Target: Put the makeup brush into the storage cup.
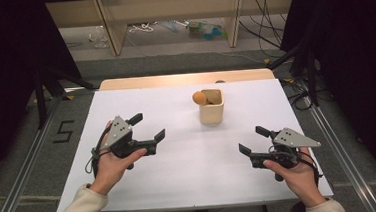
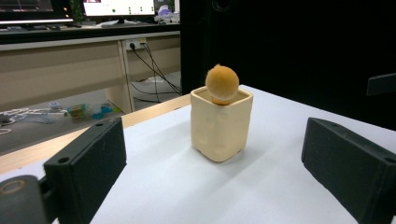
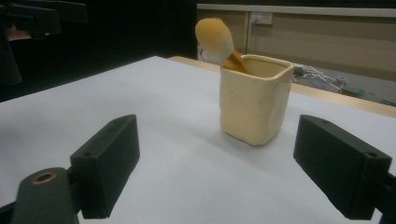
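We count one square cream ceramic cup (image 1: 212, 109) on the white table (image 1: 180, 171), and one orange fluffy-headed brush (image 1: 199, 97) standing in it. We see two black two-jaw handheld grippers, one left (image 1: 150, 127) and one right (image 1: 252, 139).

The person wears cream long sleeves (image 1: 82, 206) with ribbed cuffs. Each hand carries a black two-jaw tool: the left tool (image 1: 149, 130) and the right tool (image 1: 252, 140) both bear a grey three-cornered plate dotted with small dark holes, probably screws. A dark cable loops from each. Up close, the jaws are blocky matte black with small round holes; a brass-coloured ring sits at one hinge.
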`<act>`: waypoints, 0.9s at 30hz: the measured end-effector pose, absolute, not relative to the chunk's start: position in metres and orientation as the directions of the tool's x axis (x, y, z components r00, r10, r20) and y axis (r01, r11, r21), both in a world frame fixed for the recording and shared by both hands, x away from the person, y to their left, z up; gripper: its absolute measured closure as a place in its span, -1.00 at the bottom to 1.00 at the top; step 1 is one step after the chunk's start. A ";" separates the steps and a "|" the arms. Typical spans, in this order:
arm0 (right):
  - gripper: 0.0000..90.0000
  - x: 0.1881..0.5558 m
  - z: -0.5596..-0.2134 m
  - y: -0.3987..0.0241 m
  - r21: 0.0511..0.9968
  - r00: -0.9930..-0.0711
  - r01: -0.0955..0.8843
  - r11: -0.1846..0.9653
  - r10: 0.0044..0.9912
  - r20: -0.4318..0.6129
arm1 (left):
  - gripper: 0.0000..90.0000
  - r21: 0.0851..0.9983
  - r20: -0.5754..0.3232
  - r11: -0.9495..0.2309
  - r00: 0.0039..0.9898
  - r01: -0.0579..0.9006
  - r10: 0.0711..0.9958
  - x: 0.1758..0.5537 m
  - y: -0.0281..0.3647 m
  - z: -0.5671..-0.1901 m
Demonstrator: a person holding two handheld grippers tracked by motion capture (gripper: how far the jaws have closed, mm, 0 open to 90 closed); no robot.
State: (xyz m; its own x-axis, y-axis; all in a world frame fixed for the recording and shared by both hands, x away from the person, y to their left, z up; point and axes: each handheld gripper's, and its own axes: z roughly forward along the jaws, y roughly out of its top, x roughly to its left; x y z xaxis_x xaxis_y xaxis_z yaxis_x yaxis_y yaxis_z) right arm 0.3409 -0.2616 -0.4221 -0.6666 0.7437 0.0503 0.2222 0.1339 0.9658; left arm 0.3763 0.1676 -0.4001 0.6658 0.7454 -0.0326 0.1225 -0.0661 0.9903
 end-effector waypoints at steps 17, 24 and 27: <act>-0.66 0.340 -0.421 -0.263 0.961 -0.662 0.233 0.148 0.748 0.046 | -0.85 0.993 -0.011 -0.064 0.620 0.098 0.784 0.350 0.205 -0.406; -0.66 0.340 -0.421 -0.263 0.963 -0.662 0.231 0.142 0.748 0.048 | -0.84 0.993 -0.012 -0.060 0.606 0.099 0.795 0.342 0.216 -0.409; -0.66 0.341 -0.421 -0.263 0.965 -0.667 0.217 0.149 0.744 0.035 | -0.83 0.994 -0.022 -0.050 0.604 0.102 0.797 0.339 0.220 -0.410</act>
State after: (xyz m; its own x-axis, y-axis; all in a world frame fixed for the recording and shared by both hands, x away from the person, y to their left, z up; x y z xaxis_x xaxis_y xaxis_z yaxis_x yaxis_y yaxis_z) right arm 0.3413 -0.2630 -0.4215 -0.6673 0.7440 0.0350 0.2169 0.1491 0.9647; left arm 0.3389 0.2196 -0.4099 0.6038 0.7968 -0.0219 0.1019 -0.0499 0.9935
